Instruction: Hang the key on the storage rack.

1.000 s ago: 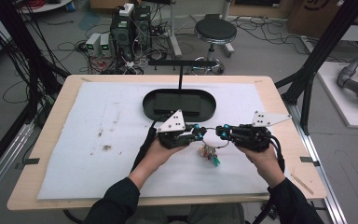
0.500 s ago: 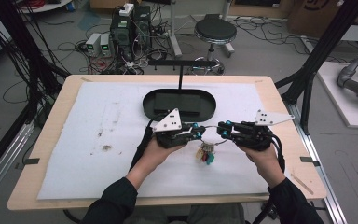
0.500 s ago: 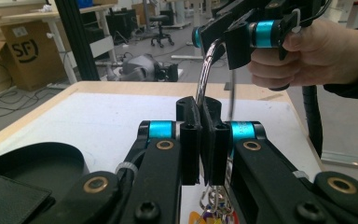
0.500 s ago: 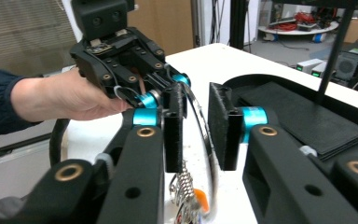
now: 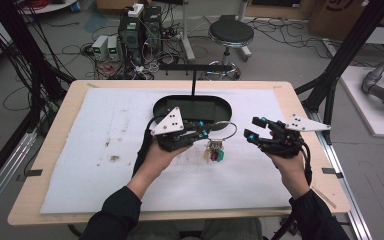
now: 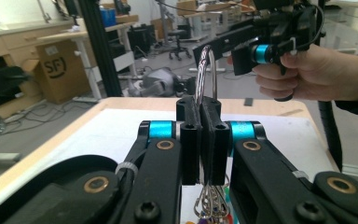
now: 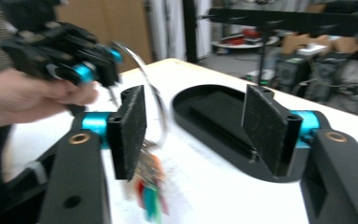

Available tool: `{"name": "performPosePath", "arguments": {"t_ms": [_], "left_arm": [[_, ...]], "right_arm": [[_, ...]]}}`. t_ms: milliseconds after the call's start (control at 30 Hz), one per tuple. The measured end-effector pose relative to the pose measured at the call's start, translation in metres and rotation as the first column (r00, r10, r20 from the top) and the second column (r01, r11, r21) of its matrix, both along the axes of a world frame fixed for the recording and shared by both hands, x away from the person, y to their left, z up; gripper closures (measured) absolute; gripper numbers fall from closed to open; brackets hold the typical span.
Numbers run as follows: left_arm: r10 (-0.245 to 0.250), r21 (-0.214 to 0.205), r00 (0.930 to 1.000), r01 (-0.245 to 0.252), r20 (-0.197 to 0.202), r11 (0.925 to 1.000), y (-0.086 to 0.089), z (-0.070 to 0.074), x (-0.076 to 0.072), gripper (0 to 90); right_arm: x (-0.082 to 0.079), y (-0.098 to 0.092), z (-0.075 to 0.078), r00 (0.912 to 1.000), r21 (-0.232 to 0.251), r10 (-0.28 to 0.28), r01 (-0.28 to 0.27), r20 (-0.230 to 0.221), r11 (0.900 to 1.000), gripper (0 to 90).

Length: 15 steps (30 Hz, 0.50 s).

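High view shows two hands over the white mat on the bench (image 5: 55, 200). The left claw (image 5: 203, 133) is clenched on a big wire ring (image 5: 223, 132). The ring sticks out from the claw toward 3 o'clock and hangs in the air above the mat. A bunch of little tags (image 5: 214, 152) dangles from the ring at its 6 o'clock side. Some tags are red, some green, and some look like plain metal.

The right claw (image 5: 254, 129) is off at 3 o'clock from the ring and apart from it. Its jaws have just been opening, and now they stand wide and released, with nothing pressed between the pads. In the right gripper view the ring (image 7: 144, 74) curves past the left pad, and the tags (image 7: 147, 186) look blurry, as if they swing.

So the handing-over part looks done: one claw has the ring and the other has let go. My guess is the ring must next go onto the black stand (image 5: 192, 80), which rises from the black tray (image 5: 160, 107) at 12 o'clock. That part is not done yet.
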<state>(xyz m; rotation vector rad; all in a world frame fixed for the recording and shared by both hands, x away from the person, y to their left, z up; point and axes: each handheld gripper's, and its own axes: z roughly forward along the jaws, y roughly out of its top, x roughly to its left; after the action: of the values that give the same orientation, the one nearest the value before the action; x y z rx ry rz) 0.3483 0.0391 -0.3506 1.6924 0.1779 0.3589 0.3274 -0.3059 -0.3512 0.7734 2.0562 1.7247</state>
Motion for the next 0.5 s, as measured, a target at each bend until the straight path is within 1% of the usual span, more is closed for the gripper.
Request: {"name": "performPosePath", "arguments": {"t_ms": [33,67,100,167,200,233,300,333,367,400,433,467,500], "left_arm": [[0.014,-0.003,0.9999,-0.014,0.009,0.9999,0.005,0.004,0.002,86.7],[0.014,-0.003,0.9999,-0.014,0.009,0.9999,0.005,0.004,0.002,86.7],[0.029,-0.013,0.9995,-0.029,0.012,0.9995,0.010,0.008,0.004,86.7],[0.049,-0.017,0.9986,-0.048,0.018,0.9987,0.015,0.013,0.007,86.7],[0.049,-0.017,0.9986,-0.048,0.018,0.9987,0.015,0.013,0.007,86.7],[0.065,-0.020,0.9976,-0.064,0.023,0.9977,0.021,0.018,0.009,86.8],[0.080,-0.028,0.9964,-0.079,0.028,0.9965,0.026,0.022,0.012,86.8],[0.080,-0.028,0.9964,-0.079,0.028,0.9965,0.026,0.022,0.012,86.7],[0.091,-0.033,0.9953,-0.090,0.034,0.9954,0.029,0.025,0.014,86.8],[0.096,-0.035,0.9948,-0.095,0.035,0.9949,0.031,0.027,0.015,86.8],[0.122,-0.047,0.9917,-0.120,0.042,0.9917,0.038,0.031,0.018,86.7],[0.122,-0.047,0.9917,-0.120,0.042,0.9917,0.038,0.031,0.018,86.8],[0.141,-0.052,0.9890,-0.139,0.043,0.9889,0.043,0.035,0.021,86.8]], "right_arm": [[0.001,-0.003,-0.001,0.9998,-0.003,-0.021,0.021,0.006,0.9998,37.2],[0.001,-0.006,-0.001,0.9989,-0.002,-0.045,0.045,0.011,0.9990,35.6],[0.002,-0.010,-0.002,0.9976,-0.001,-0.068,0.068,0.014,0.9977,34.1],[0.004,-0.018,-0.004,0.9936,0.002,-0.111,0.111,0.019,0.9938,33.5],[0.004,-0.021,-0.005,0.9916,0.003,-0.129,0.129,0.014,0.9917,33.2],[0.005,-0.025,-0.006,0.9890,0.003,-0.147,0.147,0.013,0.9891,32.8],[0.007,-0.031,-0.008,0.9850,0.007,-0.173,0.173,0.007,0.9850,32.4],[0.008,-0.033,-0.008,0.9831,0.012,-0.183,0.183,0.004,0.9831,32.4],[0.008,-0.037,-0.009,0.9808,0.022,-0.195,0.195,-0.003,0.9806,32.3],[0.008,-0.037,-0.009,0.9808,0.022,-0.195,0.195,-0.003,0.9806,32.3],[0.009,-0.042,-0.010,0.9781,0.033,-0.208,0.208,-0.013,0.9776,32.3],[0.009,-0.042,-0.010,0.9781,0.033,-0.208,0.208,-0.013,0.9776,32.3],[0.010,-0.045,-0.011,0.9747,0.034,-0.223,0.224,-0.011,0.9741,32.4]]}}
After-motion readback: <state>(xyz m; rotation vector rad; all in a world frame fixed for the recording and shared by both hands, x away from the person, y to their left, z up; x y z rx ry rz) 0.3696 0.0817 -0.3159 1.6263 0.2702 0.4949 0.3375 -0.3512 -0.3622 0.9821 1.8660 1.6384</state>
